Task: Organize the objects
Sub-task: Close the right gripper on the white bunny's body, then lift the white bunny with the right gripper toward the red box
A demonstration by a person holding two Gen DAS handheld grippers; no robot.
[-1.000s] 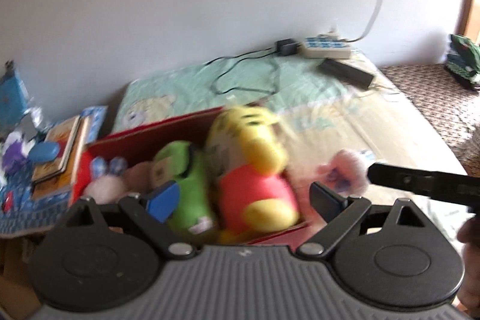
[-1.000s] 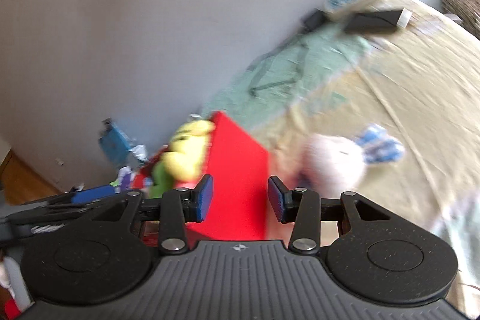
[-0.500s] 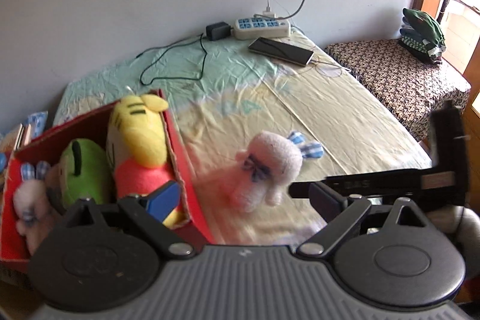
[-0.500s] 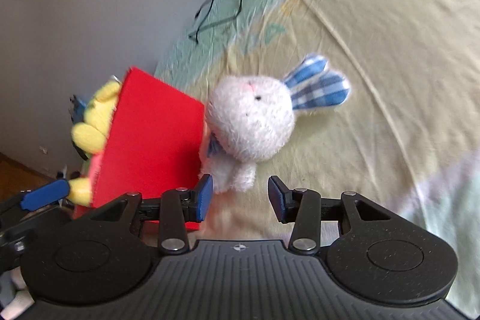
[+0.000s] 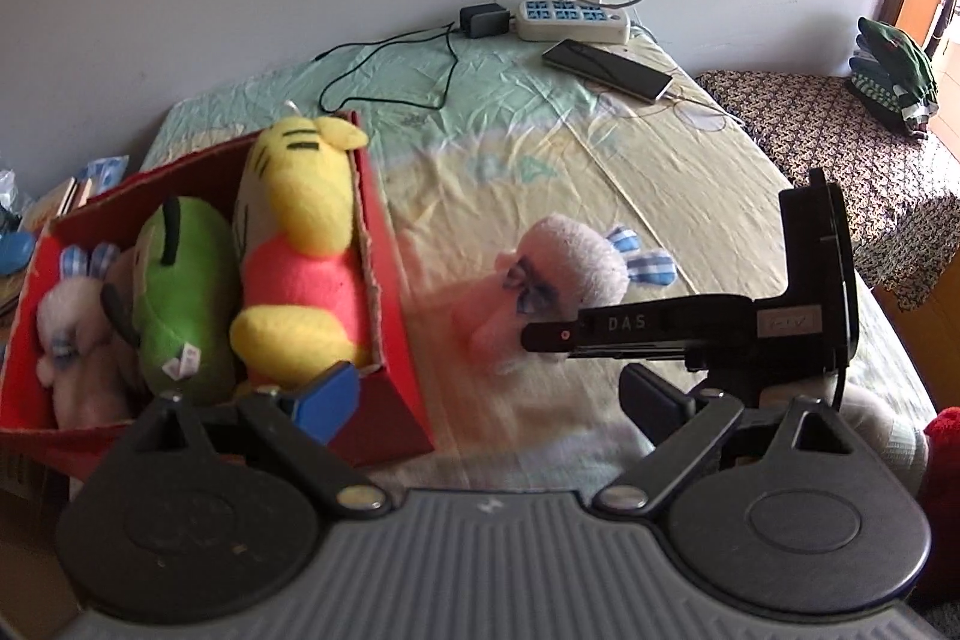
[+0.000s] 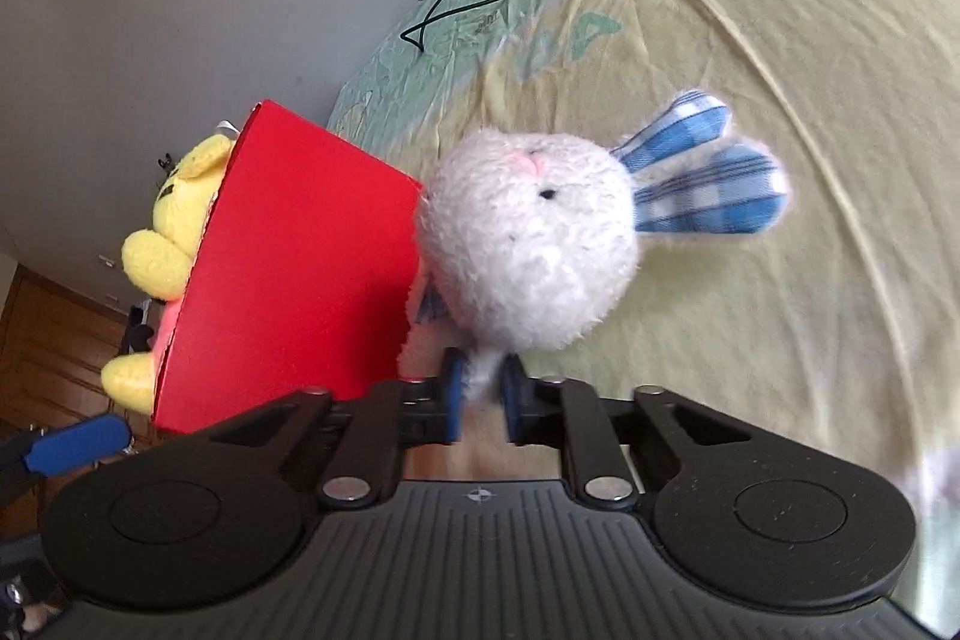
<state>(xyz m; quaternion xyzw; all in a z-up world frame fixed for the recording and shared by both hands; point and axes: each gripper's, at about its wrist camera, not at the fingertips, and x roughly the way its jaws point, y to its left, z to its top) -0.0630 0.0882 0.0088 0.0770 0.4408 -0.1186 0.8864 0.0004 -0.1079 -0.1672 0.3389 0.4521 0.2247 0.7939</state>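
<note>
Bedsheet (image 5: 660, 196) fills the left wrist view; the left gripper (image 5: 489, 391) is held wide open and empty, the red box (image 5: 384, 280) beside its left jaw. From the right wrist, the right gripper (image 6: 480, 391) is seen pinched shut on the white bunny (image 6: 528, 244), just ahead. Lifting into the box seems next.

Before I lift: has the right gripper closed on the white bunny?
Yes. In the right wrist view the right gripper pinches a tuft at the bottom of the white bunny, which lies beside the red box.
</note>
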